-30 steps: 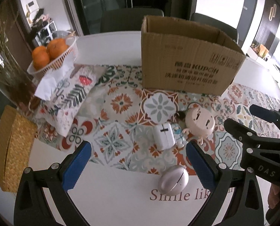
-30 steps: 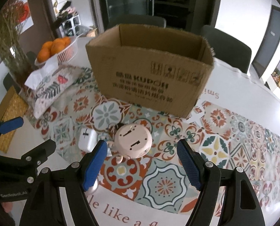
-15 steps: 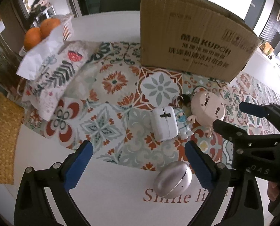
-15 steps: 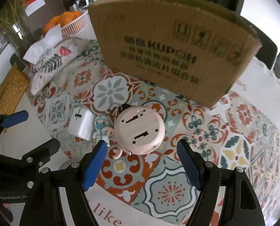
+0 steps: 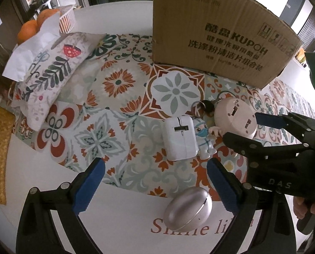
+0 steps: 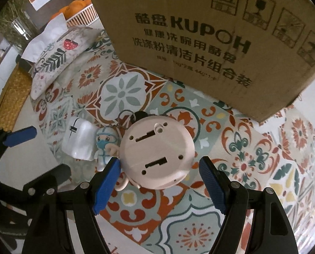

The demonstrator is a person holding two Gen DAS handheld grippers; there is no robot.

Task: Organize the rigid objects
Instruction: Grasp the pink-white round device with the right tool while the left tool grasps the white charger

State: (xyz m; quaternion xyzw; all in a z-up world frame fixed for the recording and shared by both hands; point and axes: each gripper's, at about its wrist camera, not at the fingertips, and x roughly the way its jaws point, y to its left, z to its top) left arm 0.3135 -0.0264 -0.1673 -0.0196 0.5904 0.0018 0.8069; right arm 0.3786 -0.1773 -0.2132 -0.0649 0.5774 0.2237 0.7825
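Now the right hand-held gripper was wide open w/ its blue pads either side of the round pink toy, not gripping yet. Left hand-held gripper also gaped, empty, above the white charger & silver egg case. Cardboard box stood behind on the patterned worktop.

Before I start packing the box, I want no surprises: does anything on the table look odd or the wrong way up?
Yes: the round pink gadget between the right gripper's open fingers lies upside down, its slotted underside facing up. Nothing looks spilled or broken.
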